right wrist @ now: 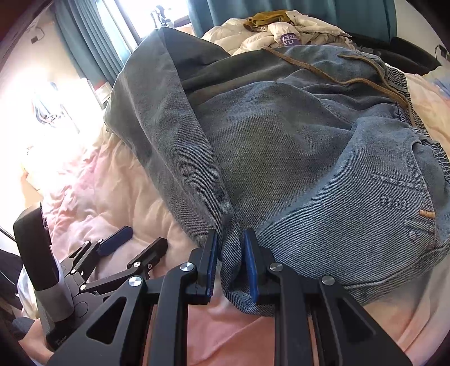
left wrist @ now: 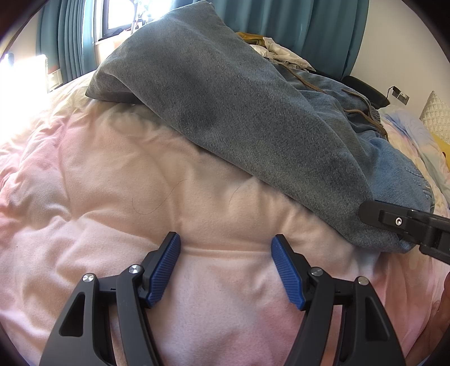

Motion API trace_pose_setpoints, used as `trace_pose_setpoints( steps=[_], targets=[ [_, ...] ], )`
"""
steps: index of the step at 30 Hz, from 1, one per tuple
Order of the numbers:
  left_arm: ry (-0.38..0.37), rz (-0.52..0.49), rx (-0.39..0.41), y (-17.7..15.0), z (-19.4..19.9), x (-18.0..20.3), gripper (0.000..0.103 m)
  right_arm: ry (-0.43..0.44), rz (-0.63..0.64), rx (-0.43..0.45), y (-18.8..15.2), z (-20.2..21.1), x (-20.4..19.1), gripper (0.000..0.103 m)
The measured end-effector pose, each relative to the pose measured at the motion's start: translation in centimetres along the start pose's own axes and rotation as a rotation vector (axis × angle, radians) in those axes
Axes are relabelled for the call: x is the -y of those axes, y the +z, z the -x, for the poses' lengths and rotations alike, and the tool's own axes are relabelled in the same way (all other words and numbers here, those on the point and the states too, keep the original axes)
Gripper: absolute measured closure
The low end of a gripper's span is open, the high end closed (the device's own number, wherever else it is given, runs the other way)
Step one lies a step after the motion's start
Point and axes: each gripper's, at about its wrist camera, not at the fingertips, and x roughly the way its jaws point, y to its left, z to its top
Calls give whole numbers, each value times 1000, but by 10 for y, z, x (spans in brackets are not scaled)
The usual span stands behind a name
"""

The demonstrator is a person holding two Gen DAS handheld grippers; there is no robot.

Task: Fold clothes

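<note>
**Inspector:** First, the left wrist view. The left gripper stands with its jaws apart and nothing between them, its blue pads resting over the pink blanket. The jeans lie just beyond, heaped across the bed, with one dark leg draped toward the window.

**Clerk:** And the other tool in that view?

**Inspector:** The right gripper enters at the right edge, against the near edge of the denim. Its grip cannot be judged from there.

**Clerk:** The right wrist view, then.

**Inspector:** The right gripper is clamped on a bunched fold of the jeans, at the near edge where the leg meets the seat. The left gripper lies beside it on the blanket, open and holding nothing. A brown drawstring trails over the waistband at the far side. A pile of other laundry sits behind.

**Clerk:** Handling?

**Inspector:** In my judgement, heavy, thick cloth, limp but not slippery; it will sag under its own weight if lifted at one point. The free gripper would do best on a hem or seam edge of the draped leg, probably the cuff, though the leg end is poorly seen against the glare. Thick seams should hold well between ribbed pads.
</note>
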Motion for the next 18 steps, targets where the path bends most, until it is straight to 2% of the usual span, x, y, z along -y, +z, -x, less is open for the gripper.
trace_pose_setpoints(
  steps=[12, 16, 18],
  targets=[
    [66, -66, -15, 3, 1, 10, 32, 2, 27, 36, 3, 18, -5, 84],
    [32, -79, -47, 14, 12, 3, 32, 5, 52, 77, 7, 27, -9, 84],
    [21, -21, -19, 19, 24, -8, 32, 14, 57, 104, 11, 29, -9, 79]
  ],
)
